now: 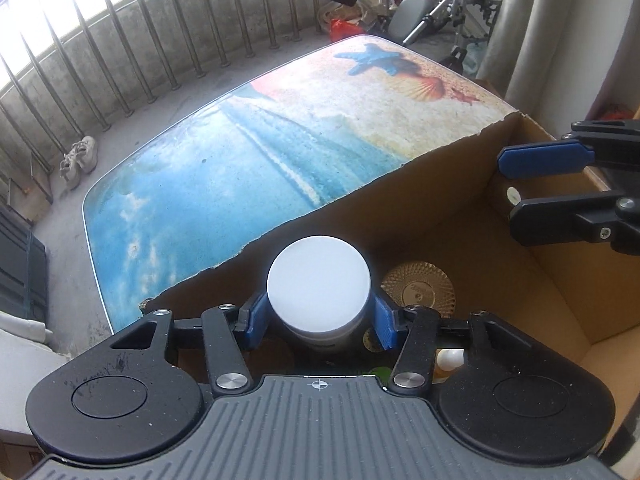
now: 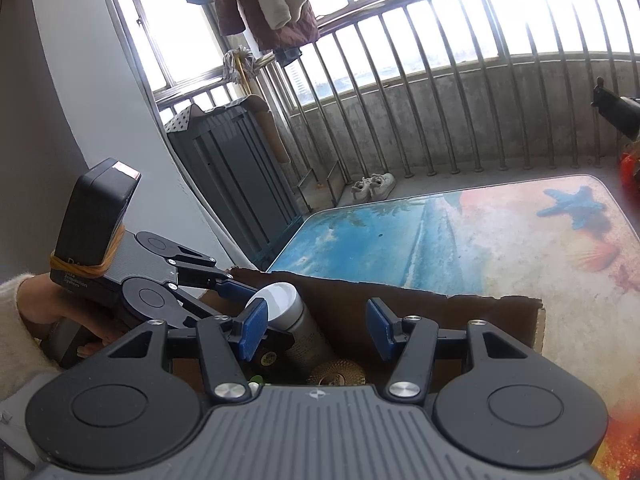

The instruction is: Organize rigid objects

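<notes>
My left gripper (image 1: 318,322) is shut on a dark cylindrical bottle with a white cap (image 1: 319,283), held inside an open cardboard box (image 1: 400,200). The same bottle (image 2: 306,334) shows in the right wrist view, tilted, between the left gripper's blue pads (image 2: 236,290). My right gripper (image 2: 316,330) is open and empty above the box; it also shows in the left wrist view (image 1: 516,184) at the box's right side. A gold ribbed round lid (image 1: 418,290) lies in the box beside the bottle, and it also shows in the right wrist view (image 2: 338,372).
The box stands on a table with a beach-print top (image 1: 260,152), also in the right wrist view (image 2: 460,240). A small pale bottle (image 1: 450,364) and a green item lie low in the box. Railing (image 1: 160,40), white shoes (image 1: 78,158) and a wheelchair (image 1: 432,12) lie beyond.
</notes>
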A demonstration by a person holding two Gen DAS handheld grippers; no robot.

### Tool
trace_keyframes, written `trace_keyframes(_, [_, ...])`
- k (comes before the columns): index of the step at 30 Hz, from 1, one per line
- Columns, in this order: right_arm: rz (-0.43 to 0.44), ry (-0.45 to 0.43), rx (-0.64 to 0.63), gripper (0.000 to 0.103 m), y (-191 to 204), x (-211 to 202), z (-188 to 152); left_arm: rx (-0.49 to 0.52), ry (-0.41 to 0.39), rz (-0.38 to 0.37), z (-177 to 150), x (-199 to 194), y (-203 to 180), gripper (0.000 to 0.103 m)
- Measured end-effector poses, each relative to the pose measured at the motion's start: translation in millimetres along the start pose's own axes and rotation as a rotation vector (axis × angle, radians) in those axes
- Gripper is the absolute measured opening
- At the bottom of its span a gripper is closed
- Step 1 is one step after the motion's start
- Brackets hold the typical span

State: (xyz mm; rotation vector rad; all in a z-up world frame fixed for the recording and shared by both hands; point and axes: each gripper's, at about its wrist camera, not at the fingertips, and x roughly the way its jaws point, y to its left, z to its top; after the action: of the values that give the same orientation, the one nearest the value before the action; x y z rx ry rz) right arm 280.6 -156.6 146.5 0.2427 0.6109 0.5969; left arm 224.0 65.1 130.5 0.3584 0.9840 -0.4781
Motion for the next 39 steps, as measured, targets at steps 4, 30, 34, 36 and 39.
trace_keyframes(4, [0.001,-0.003,0.005,0.057,-2,-2,-2,0.036,-0.003,0.026,1,0,-6,0.055])
trace_keyframes(30, [-0.055,-0.105,-0.007,0.058,-17,-58,5,0.638,0.167,0.065,16,68,-104,0.047])
trace_keyframes(34, [-0.049,-0.098,-0.003,0.058,-19,-54,5,0.65,0.156,0.058,15,70,-97,0.047])
trace_keyframes(36, [-0.044,-0.096,0.0,0.058,-18,-53,4,0.653,0.158,0.057,15,71,-96,0.047])
trace_keyframes(39, [-0.044,-0.09,-0.003,0.058,-16,-51,3,0.649,0.145,0.069,15,69,-93,0.048])
